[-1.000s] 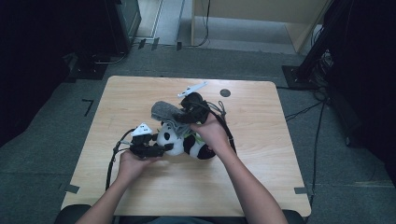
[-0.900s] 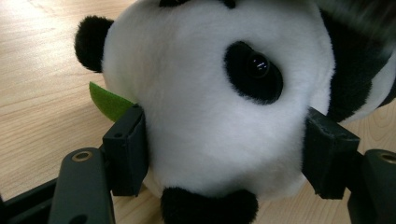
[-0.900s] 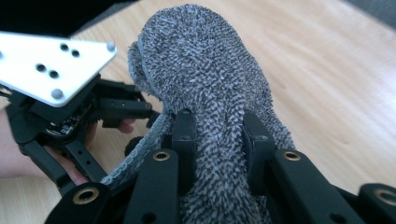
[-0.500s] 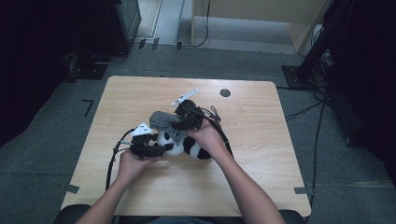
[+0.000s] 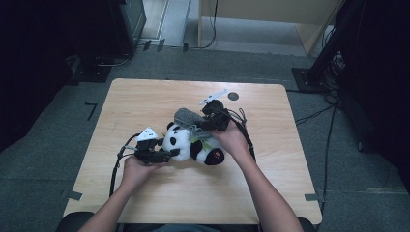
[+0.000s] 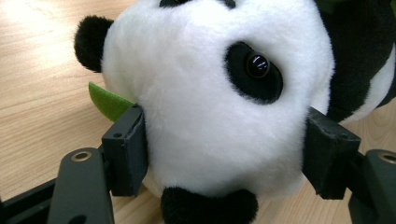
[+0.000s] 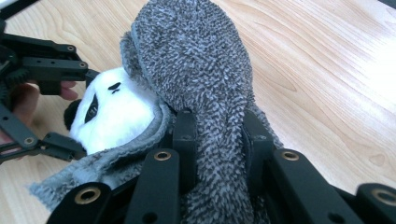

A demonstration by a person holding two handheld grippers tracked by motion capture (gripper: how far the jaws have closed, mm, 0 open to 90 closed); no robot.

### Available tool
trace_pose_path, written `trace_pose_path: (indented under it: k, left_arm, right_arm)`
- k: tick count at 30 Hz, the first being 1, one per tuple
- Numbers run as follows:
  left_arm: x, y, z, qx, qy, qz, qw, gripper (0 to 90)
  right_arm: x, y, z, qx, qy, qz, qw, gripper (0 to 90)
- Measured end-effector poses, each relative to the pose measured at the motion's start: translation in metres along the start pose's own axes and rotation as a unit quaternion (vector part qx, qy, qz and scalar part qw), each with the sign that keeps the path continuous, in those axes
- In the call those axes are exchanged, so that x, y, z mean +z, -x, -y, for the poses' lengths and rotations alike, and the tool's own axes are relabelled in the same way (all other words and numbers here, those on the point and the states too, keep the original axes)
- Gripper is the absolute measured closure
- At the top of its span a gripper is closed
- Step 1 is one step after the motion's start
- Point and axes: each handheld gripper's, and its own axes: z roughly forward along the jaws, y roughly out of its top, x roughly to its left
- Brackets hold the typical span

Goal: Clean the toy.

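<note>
The left gripper [image 6: 224, 154] has its two black jaws clamped on either side of the fluffy black-and-white plush panda's [image 6: 219, 88] round head, while the right gripper [image 7: 217, 135] is pinched tight on a nubby grey terry-cloth hood [image 7: 196, 70] draped just over the top of that head. So the hood sits right behind and above the panda, and the right hand is the one nearer to it. The panda lies near the middle of the light wooden table [image 5: 145, 101], its long axis running roughly across the table, head toward the left gripper and feet toward the person's right.
</note>
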Motion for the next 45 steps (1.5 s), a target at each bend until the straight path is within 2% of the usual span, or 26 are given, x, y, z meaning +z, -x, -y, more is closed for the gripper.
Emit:
trace_pose_path:
  k: [4, 9, 13, 15, 17, 21, 25, 28, 31, 34, 37, 40, 42, 45]
  left_arm:
    - [0.000, 0.000, -0.002, 0.006, -0.007, 0.002, 1.0000, 27.7]
    - [0.001, 0.000, -0.002, 0.009, -0.010, 0.005, 0.9999, 28.1]
    - [0.001, -0.001, -0.004, 0.006, -0.016, 0.006, 0.9998, 28.3]
    - [0.001, -0.001, -0.005, 0.005, -0.016, 0.005, 0.9998, 28.2]
    - [0.001, -0.001, -0.005, 0.004, -0.016, 0.004, 0.9999, 28.0]
    - [0.001, 0.000, -0.005, -0.002, -0.013, 0.003, 0.9999, 27.7]
    - [0.001, 0.000, -0.005, 0.001, -0.014, 0.002, 0.9999, 27.6]
    - [0.001, 0.000, -0.005, 0.000, -0.013, 0.002, 0.9999, 27.5]
    - [0.001, -0.001, -0.006, -0.004, -0.016, 0.003, 0.9999, 27.4]
    - [0.002, -0.002, -0.007, -0.008, -0.016, 0.005, 0.9998, 27.2]
    - [0.003, -0.002, -0.008, -0.009, -0.017, 0.005, 0.9998, 27.1]
    - [0.003, -0.002, -0.008, -0.012, -0.017, 0.007, 0.9998, 27.1]
    - [0.003, -0.003, -0.008, -0.015, -0.018, 0.007, 0.9997, 27.1]
    - [0.003, -0.003, -0.008, -0.015, -0.018, 0.007, 0.9997, 27.1]
  right_arm:
    - [-0.007, -0.001, 0.007, -0.009, 0.016, 0.001, 0.9998, 73.8]
    - [-0.016, 0.000, 0.023, -0.006, 0.052, -0.013, 0.9986, 73.9]
    - [-0.019, 0.006, 0.032, 0.010, 0.085, -0.027, 0.9959, 74.0]
    - [-0.018, 0.011, 0.033, 0.017, 0.085, -0.037, 0.9955, 73.9]
    - [-0.021, 0.013, 0.032, 0.020, 0.093, -0.037, 0.9948, 74.0]
    - [-0.041, 0.018, 0.032, 0.031, 0.130, -0.030, 0.9906, 74.0]
    - [-0.070, 0.024, 0.034, 0.040, 0.174, -0.018, 0.9837, 73.9]
    - [-0.089, 0.029, 0.036, 0.037, 0.189, 0.005, 0.9813, 73.7]
    - [-0.096, 0.034, 0.043, 0.036, 0.181, 0.033, 0.9822, 73.5]
    - [-0.089, 0.040, 0.054, 0.035, 0.163, 0.056, 0.9844, 73.3]
    - [-0.074, 0.043, 0.064, 0.045, 0.139, 0.058, 0.9875, 73.3]
    - [-0.057, 0.044, 0.070, 0.041, 0.113, 0.057, 0.9911, 72.2]
    - [-0.048, 0.043, 0.075, 0.033, 0.119, 0.056, 0.9907, 71.9]
    - [-0.048, 0.044, 0.078, 0.031, 0.127, 0.058, 0.9897, 71.8]
